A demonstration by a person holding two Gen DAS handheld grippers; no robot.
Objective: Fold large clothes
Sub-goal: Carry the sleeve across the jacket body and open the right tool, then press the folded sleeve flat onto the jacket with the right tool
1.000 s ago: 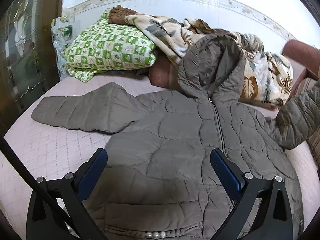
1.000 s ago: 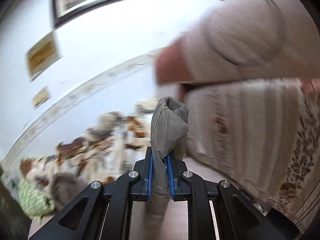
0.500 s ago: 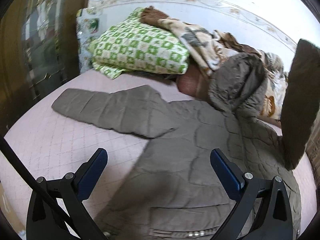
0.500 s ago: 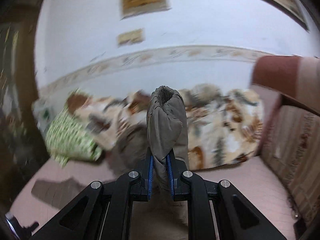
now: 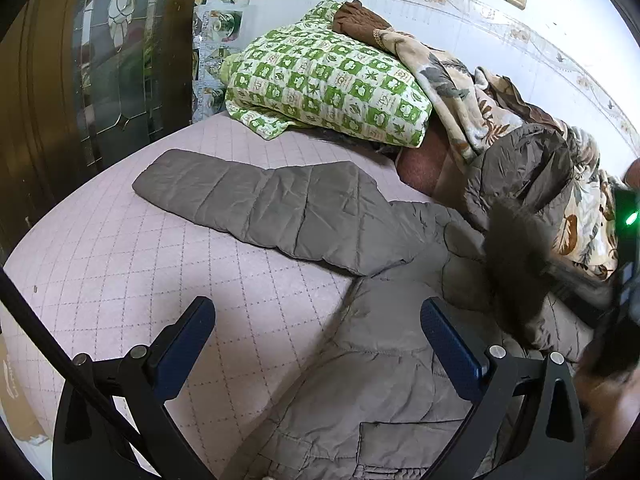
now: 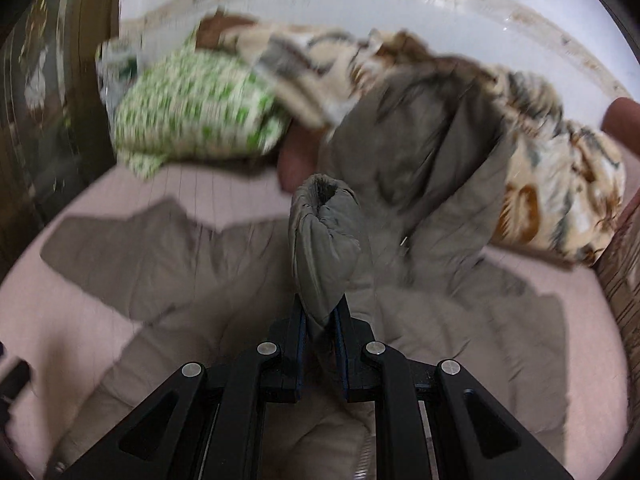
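The jacket (image 5: 360, 380) lies front-up on the bed (image 5: 120, 280), filling the lower right of the left view, one sleeve (image 5: 256, 204) spread toward upper left. The right tongs (image 6: 320, 316) are clenched on the other sleeve's cuff (image 6: 324, 232), likely to fold it across the body. The left tongs (image 5: 316, 344) hang released above the hem side, holding nothing. Pillow (image 5: 324, 80) and blanket (image 5: 460, 96) crowd the top.

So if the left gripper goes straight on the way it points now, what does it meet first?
Probably the grey jacket: the open left gripper points down at its body edge beside the pink bedcover. Depth is unclear.
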